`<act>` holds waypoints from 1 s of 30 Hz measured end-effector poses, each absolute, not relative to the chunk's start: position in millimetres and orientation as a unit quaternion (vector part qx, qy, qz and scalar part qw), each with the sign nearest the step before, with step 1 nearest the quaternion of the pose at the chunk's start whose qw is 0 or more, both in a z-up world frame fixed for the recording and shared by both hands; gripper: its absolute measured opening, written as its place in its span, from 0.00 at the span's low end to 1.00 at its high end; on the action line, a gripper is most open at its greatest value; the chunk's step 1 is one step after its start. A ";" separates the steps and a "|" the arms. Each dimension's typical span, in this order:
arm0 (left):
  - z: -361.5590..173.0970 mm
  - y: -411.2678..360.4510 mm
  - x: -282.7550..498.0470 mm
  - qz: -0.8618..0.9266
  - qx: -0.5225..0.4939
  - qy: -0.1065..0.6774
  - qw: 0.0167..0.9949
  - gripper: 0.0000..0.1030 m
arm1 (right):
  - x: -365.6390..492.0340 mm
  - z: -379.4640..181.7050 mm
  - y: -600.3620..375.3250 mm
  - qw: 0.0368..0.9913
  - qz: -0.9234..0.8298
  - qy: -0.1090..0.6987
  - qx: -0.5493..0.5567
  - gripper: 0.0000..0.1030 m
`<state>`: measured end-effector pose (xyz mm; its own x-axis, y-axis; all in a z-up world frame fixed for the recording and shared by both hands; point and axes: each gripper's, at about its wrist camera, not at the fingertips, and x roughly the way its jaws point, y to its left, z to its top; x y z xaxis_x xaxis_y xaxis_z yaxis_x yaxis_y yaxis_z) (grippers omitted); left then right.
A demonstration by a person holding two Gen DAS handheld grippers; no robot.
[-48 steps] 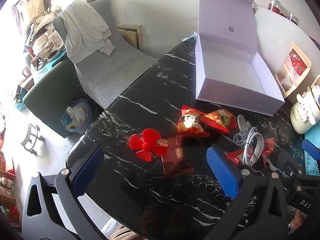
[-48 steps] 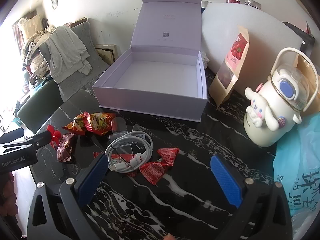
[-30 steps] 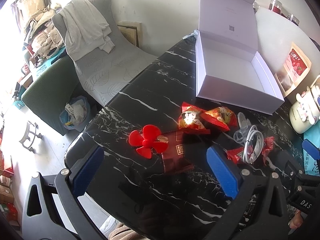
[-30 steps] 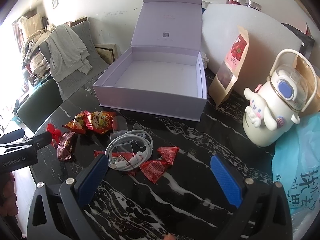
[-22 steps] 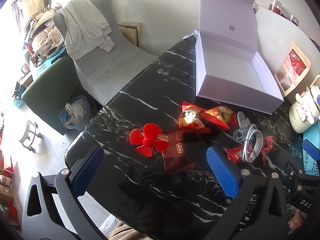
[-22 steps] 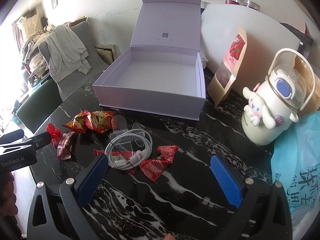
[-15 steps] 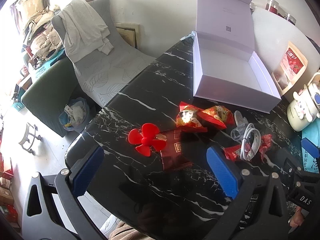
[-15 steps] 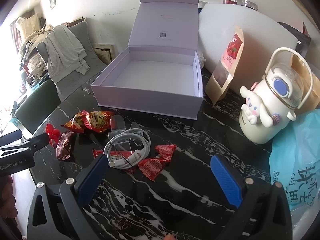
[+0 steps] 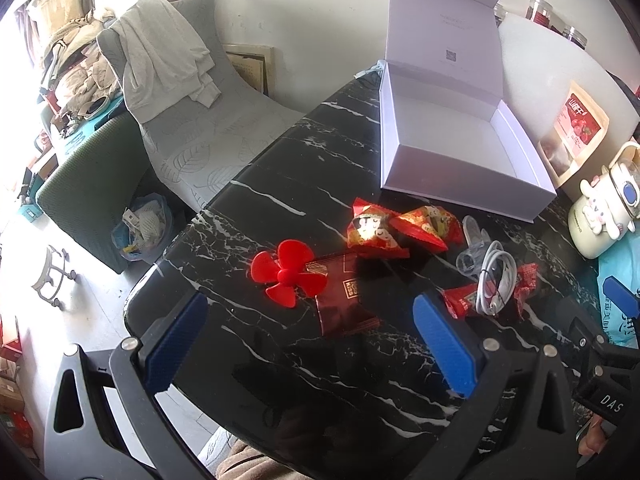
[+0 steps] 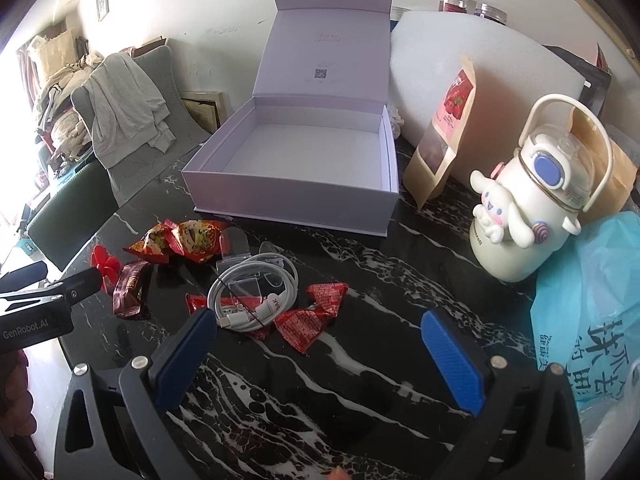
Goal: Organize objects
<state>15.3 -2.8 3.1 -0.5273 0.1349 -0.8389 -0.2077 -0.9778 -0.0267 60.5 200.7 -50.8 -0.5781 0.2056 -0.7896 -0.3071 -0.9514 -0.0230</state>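
We hold both grippers above the near edge of the table (image 10: 400, 280), nothing in either. The left gripper (image 9: 312, 336) has its jaws spread wide, with the fan (image 9: 286, 272) and the dark packet (image 9: 344, 300) lying between and just ahead of them. The right gripper (image 10: 320, 352) is likewise wide apart, its left pad near the cable (image 10: 256, 292).

The loose items lie in a band in front of the box (image 10: 296, 188), which stands with its lid up and nothing inside: fan and dark packet at the left, two snack bags (image 9: 400, 228) behind them, then a clear holder (image 10: 236, 248), the coiled cable and three red wrappers (image 10: 312, 312).

Risks, as we judge them:
- The cable lies on the wrappers and the holder. A pinch there may take only one loop, so the coil unwinds and drags its neighbours.
- The fan overlaps the dark packet's edge. Closing on one may shift or flip the other.
- Foil packets are slick and flat on glossy stone; the pads may slide over them.
- Fan and packet are near the table's left edge, so a nudge could send them off.
- The two grippers sit close together and could collide when both reach.
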 end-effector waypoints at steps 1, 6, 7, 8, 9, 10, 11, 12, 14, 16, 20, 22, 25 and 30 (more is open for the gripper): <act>3.4 -3.2 15.6 0.873 -0.476 0.039 0.098 1.00 | 61.1 -50.7 200.2 0.143 0.887 0.059 -0.436 0.99; 4.1 -4.9 18.3 0.874 -0.474 0.040 0.099 1.00 | 64.3 -49.2 198.0 0.141 0.888 0.060 -0.433 0.99; 4.3 -5.3 19.0 0.874 -0.474 0.040 0.100 1.00 | 65.2 -48.9 197.3 0.142 0.888 0.060 -0.433 0.99; 4.8 -5.6 19.7 0.874 -0.473 0.040 0.101 1.00 | 65.9 -48.4 196.9 0.142 0.889 0.059 -0.432 0.99; 5.3 -5.7 20.8 0.875 -0.472 0.041 0.101 1.00 | 67.0 -47.8 196.3 0.143 0.889 0.059 -0.431 0.99; 5.8 -5.6 21.6 0.875 -0.471 0.042 0.101 1.00 | 67.8 -47.3 195.8 0.143 0.889 0.059 -0.430 0.99; 6.0 -6.3 22.6 0.876 -0.469 0.044 0.100 1.00 | 68.9 -46.9 195.3 0.142 0.890 0.059 -0.429 0.99; 6.6 -6.5 23.9 0.877 -0.467 0.046 0.098 1.00 | 69.4 -46.7 195.4 0.142 0.890 0.060 -0.429 0.99; 7.5 -6.9 26.0 0.878 -0.465 0.049 0.097 1.00 | 71.5 -46.5 193.6 0.140 0.891 0.060 -0.428 0.99; 7.9 -8.1 28.9 0.879 -0.464 0.048 0.099 1.00 | 74.3 -46.4 192.0 0.139 0.891 0.060 -0.428 0.99; 7.8 -10.9 34.1 0.879 -0.464 0.047 0.101 1.00 | 81.0 -46.0 188.1 0.141 0.892 0.061 -0.425 0.99; 6.7 -12.5 36.8 0.878 -0.466 0.046 0.103 1.00 | 83.2 -46.7 186.7 0.140 0.892 0.064 -0.425 0.99; 3.9 -16.3 41.2 0.876 -0.468 0.047 0.105 1.00 | 86.5 -50.1 183.8 0.137 0.891 0.068 -0.428 0.99; -4.1 -23.5 47.6 0.871 -0.477 0.043 0.106 1.00 | 94.7 -55.1 179.2 0.136 0.894 0.084 -0.419 0.99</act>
<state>47.6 -23.5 -4.1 -0.5224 0.1440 -0.8404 -0.2254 -0.9739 -0.0267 94.7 179.2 -55.1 -0.6123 0.1728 -0.7715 -0.3137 -0.9488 0.0364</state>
